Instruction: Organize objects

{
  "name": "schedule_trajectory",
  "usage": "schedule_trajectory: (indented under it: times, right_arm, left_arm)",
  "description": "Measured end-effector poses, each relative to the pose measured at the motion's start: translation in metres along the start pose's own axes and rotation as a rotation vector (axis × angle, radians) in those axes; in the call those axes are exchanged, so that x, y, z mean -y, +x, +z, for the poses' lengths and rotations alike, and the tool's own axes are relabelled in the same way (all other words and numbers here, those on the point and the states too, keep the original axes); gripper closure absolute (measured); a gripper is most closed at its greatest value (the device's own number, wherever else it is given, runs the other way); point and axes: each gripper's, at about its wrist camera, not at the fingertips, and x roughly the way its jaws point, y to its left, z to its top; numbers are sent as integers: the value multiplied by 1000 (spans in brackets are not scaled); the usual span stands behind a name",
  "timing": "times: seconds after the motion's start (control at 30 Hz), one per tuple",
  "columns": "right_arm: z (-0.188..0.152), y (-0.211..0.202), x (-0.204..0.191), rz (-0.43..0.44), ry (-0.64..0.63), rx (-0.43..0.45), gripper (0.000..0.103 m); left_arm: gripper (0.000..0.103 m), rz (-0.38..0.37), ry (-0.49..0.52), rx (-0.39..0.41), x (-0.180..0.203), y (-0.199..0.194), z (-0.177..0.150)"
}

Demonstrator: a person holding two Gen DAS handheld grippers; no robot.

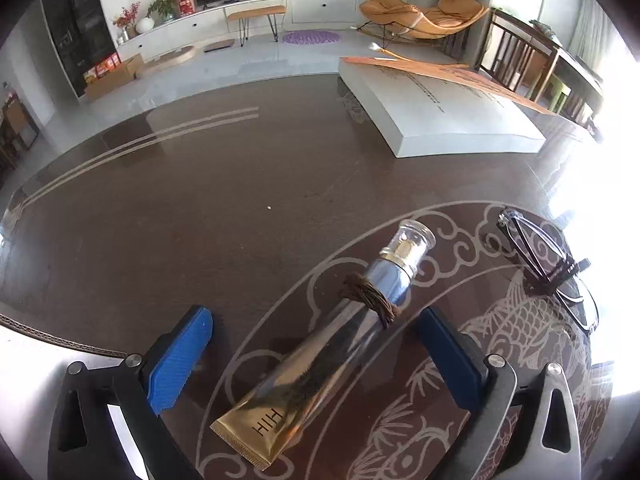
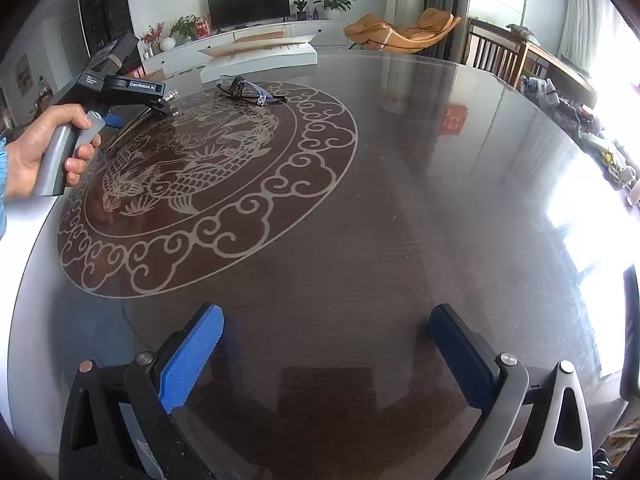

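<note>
A silver and gold tube (image 1: 340,336) with a clear cap and a brown hair tie (image 1: 370,292) looped round it lies on the dark table (image 1: 200,208). My left gripper (image 1: 316,336) is open, its blue pads (image 1: 180,356) either side of the tube's lower half without touching it. Folded glasses (image 1: 552,268) lie to the right of the tube. In the right wrist view my right gripper (image 2: 326,348) stands open over bare table, nothing between its fingers. A hand (image 2: 36,152) holds the left gripper's handle at far left, near the glasses (image 2: 248,90).
A white box with an orange lid (image 1: 440,112) sits at the table's far side, also seen as the box (image 2: 260,58) in the right wrist view. A chair (image 2: 496,56) and a cluttered side table stand to the right. Cardboard edges the table at near left.
</note>
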Motion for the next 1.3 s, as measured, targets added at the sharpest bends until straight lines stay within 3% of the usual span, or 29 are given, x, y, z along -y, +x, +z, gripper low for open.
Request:
schedule_trajectory:
  times: [0.07,0.17,0.23,0.47,0.73,0.93,1.0,1.07,1.13,1.3]
  right_arm:
    - [0,0,0,2,-1,0,0]
    - [0,0,0,2,-2,0,0]
    - [0,0,0,2,-2,0,0]
    - [0,0,0,3,-2,0,0]
    - [-1,0,-2,9,-11,1,0]
    - [-1,0,-2,8,-11,1,0]
    - [-1,0,-2,8,-11,1,0]
    - [-1,0,-2,8,-11,1,0]
    - [-1,0,-2,8,-11,1,0]
    - [-1,0,-2,8,-10,1,0]
  left_arm:
    - [36,-7,18,58,4,-11,-9]
    - [65,8,-4,90,10,-21,-21]
    - [75,19,-23,107,16,-28,-32]
    - [76,61,-88,120,41,-59,-89]
    - [76,7,6,101,78,-114,-184]
    - [73,-33,67,106,82,-136,-227]
    - [56,-12,84,121,81,-137,-230]
    - [15,13,63,116,76,-132,-230]
    - [10,-20,14,121,65,-128,-231]
    - [0,-6,9,107,66,-122,-229]
